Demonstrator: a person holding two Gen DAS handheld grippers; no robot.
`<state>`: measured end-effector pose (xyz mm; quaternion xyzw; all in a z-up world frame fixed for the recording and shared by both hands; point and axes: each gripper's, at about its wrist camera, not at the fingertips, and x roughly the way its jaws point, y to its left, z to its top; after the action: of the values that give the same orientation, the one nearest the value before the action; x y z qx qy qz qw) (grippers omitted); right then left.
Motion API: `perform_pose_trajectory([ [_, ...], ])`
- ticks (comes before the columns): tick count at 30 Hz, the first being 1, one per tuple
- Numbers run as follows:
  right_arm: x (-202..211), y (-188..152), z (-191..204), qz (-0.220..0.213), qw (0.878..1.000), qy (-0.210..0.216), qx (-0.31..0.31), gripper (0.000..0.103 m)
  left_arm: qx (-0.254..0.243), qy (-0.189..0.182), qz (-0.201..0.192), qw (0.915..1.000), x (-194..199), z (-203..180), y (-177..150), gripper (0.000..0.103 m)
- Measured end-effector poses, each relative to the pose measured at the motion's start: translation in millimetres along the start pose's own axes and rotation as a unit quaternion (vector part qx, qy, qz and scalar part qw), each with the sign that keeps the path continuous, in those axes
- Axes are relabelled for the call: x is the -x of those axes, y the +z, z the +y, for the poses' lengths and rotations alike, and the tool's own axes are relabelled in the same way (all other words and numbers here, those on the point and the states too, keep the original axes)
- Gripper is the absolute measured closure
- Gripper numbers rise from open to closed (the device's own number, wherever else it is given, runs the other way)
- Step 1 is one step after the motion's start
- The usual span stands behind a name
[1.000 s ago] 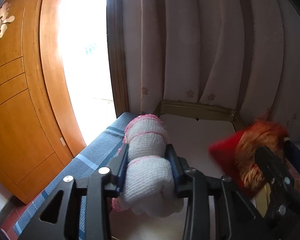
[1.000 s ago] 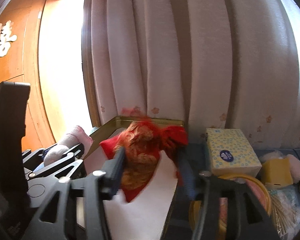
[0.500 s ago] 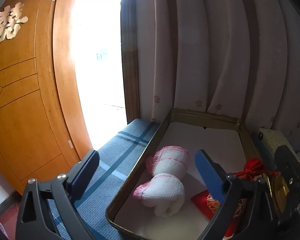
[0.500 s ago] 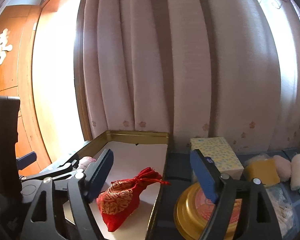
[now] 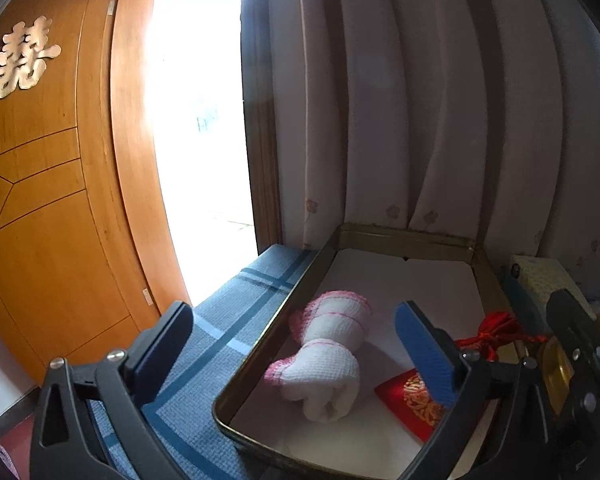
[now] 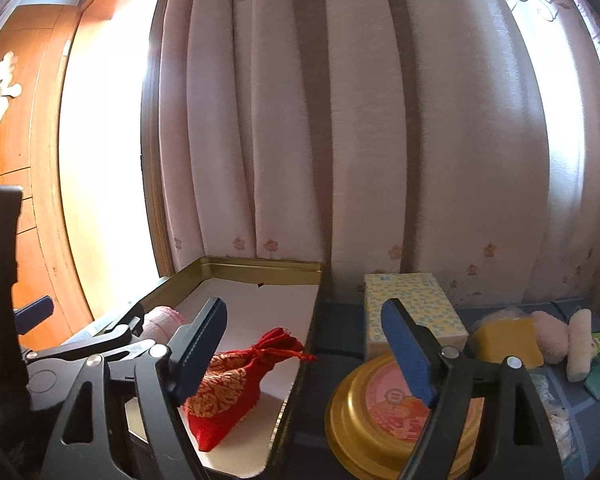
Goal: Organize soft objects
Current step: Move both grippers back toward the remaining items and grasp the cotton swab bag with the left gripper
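**Left wrist view.** Found the left gripper [image 5: 292,320] released, jaws just opened to full spread, with no pad pressing on anything. Located the rolled towel [image 5: 328,356] in the lower centre, framed between the fingers but clear of both, lying on the white liner of the tray [image 5: 404,236]. Noted its long axis running from lower centre up toward the tray's far wall, with the folded end nearest the lens. Located the red pouch [image 5: 412,396] just right of the towel, partly hidden behind the blue pad.

**Right wrist view.** Found the right gripper [image 6: 304,312] released as well, jaws just opened, nothing between the pads. Located the pouch in the lower left, inside the tray near its right wall. Noted its long axis slanting from lower left to upper right, tied neck to the upper right.

**Step in hand.** Judged as release of both items into the tray, complete. Judged the next move as withdrawal, then a reach to the yellow sponge [image 6: 504,344] and the pink fluffy item [image 6: 552,336] at the right edge.
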<state>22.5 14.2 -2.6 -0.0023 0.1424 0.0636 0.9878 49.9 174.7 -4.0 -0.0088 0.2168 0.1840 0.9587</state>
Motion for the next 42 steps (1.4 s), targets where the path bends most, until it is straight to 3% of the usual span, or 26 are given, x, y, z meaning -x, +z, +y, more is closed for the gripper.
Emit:
perform_pose_trajectory([
  [12, 13.7, -2.4, -19.5, -0.013, 1.0, -0.025, -0.002, 0.022, 0.006, -0.005, -0.025, 0.9996, 25.3, -15.0, -6.7, 0.001],
  [20, 26.0, -3.5, -43.8, -0.023, 0.998, -0.052, -0.014, 0.022, -0.005, -0.029, -0.021, 0.9993, 39.1, -37.9, -13.1, 0.001],
  [35, 55.8, -7.0, -111.3, -0.038, 0.992, -0.118, -0.018, 0.022, -0.054, -0.109, -0.012, 0.9925, 65.3, -90.0, -25.2, 0.001],
  [42, 77.7, -13.1, -174.0, -0.035, 0.983, -0.176, -0.037, 0.022, -0.083, -0.151, -0.014, 0.985, 82.9, -119.7, -32.1, 0.001],
])
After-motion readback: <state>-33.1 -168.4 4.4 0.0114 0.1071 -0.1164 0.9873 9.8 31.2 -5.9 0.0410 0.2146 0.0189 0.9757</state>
